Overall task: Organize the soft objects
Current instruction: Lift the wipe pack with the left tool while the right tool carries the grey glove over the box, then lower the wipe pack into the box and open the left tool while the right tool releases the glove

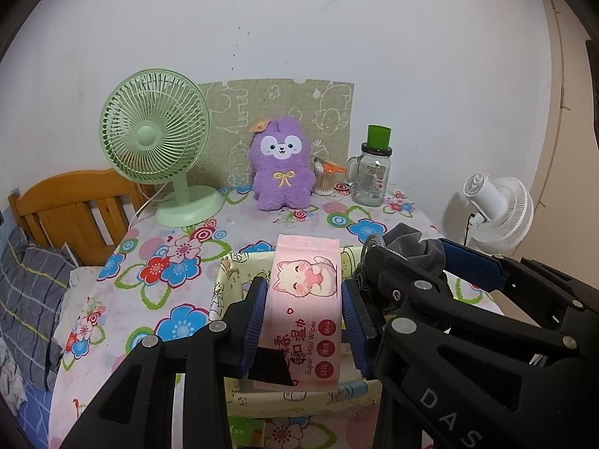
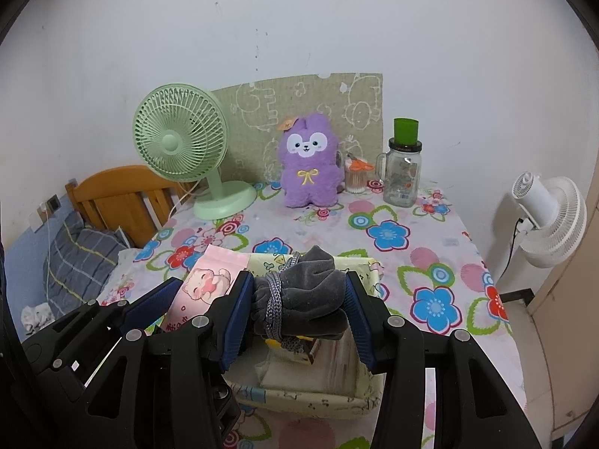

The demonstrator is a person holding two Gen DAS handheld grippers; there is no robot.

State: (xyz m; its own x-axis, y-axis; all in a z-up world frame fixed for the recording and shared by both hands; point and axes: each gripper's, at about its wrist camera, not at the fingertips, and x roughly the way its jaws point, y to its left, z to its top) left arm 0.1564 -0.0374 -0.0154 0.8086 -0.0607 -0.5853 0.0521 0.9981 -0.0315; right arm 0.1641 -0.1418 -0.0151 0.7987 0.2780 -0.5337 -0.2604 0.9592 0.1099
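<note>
My left gripper [image 1: 305, 301] is shut on a pink pack of wet wipes [image 1: 304, 310] with a cat print, held above a pale fabric storage box [image 1: 239, 265]. My right gripper [image 2: 297, 301] is shut on a grey velvet bundle [image 2: 310, 295] tied with grey cord, held over the same box [image 2: 310, 398], right of the wipes [image 2: 204, 280]. The bundle also shows in the left wrist view [image 1: 415, 247]. A purple plush toy [image 1: 281, 168] sits upright at the back of the table, also seen in the right wrist view [image 2: 309, 162].
The floral-cloth table [image 1: 149, 288] carries a green desk fan [image 1: 157, 149], a glass jar with green cap [image 1: 372, 168] and a cotton swab cup [image 1: 325, 179]. A white fan [image 1: 498, 209] stands right. A wooden bed headboard [image 1: 71, 205] and plaid pillow [image 1: 26, 288] lie left.
</note>
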